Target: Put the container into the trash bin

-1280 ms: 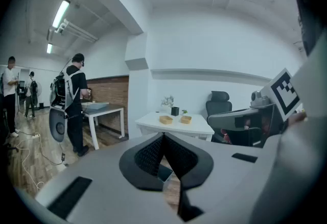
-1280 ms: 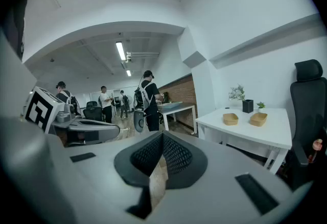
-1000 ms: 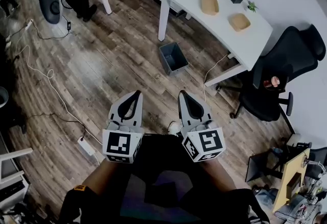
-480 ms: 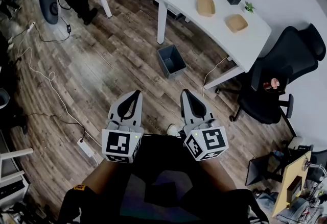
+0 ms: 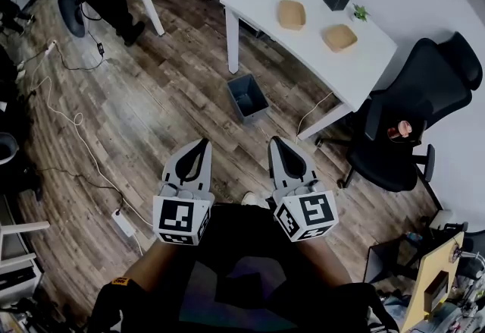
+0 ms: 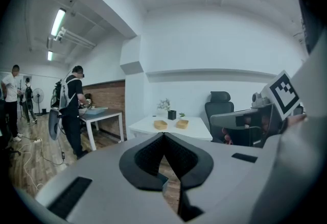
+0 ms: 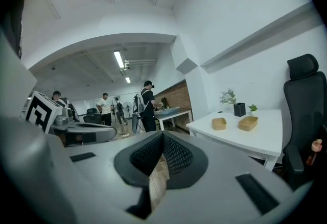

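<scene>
**Inspector:** Head view position?

**Operator:** High up, facing steeply down. The left gripper and right gripper are near, at lower centre. The table is far off at upper right.

**Inspector:** Gripper views?

**Operator:** Each sits close behind its own jaws, facing nearly level. All three views share the table and chair. The table is at mid-frame in the left gripper view and at right of centre in the right gripper view.

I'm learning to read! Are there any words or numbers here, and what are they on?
No words or numbers can be read.
The cubes on the left gripper and right gripper bear only black-and-white square patterns, not letters.
The table, containers and bin show no print.
</scene>
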A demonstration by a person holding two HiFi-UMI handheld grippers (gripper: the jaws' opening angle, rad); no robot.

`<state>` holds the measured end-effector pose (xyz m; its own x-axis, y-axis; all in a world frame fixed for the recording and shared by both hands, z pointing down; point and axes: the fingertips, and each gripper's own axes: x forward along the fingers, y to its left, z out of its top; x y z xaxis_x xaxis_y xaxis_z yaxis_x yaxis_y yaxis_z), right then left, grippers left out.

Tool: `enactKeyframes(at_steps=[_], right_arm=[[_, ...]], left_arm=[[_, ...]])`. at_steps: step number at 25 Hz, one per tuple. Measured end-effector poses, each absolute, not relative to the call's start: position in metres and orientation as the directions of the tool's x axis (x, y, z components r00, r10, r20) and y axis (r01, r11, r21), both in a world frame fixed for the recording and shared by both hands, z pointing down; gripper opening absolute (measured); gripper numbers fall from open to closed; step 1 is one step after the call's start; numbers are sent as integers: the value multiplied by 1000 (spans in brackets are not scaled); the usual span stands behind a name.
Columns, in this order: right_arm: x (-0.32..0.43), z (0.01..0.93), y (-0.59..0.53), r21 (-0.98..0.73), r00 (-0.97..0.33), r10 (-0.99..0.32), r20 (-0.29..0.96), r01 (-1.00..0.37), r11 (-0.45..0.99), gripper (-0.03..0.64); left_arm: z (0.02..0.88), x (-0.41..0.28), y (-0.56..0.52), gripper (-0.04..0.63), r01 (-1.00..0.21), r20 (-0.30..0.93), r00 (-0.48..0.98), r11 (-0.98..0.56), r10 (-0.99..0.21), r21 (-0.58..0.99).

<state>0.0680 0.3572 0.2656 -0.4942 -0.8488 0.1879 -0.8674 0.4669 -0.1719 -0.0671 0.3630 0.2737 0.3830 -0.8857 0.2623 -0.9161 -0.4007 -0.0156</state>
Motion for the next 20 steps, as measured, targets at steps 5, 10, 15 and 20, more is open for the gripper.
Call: enactKeyframes(at_steps=[5, 10, 15, 20], right_arm=[[99, 272, 365, -182, -502, -841, 199, -863, 472, 14], [119, 282, 371, -197, -505, -838, 208, -860, 470, 14], [121, 287, 368, -205, -502, -836, 221, -862, 464, 14], [116, 292, 355, -182, -481, -841, 247, -876, 447, 14]], left_arm=[[278, -38, 373, 8, -921, 277, 369, -389, -887, -19], [286, -21, 385, 8, -924, 304, 354, -381, -884, -32], [290, -20, 384, 8, -925, 314, 352, -380, -882, -29], [304, -19, 363, 8, -913, 321, 387, -407, -864, 6]])
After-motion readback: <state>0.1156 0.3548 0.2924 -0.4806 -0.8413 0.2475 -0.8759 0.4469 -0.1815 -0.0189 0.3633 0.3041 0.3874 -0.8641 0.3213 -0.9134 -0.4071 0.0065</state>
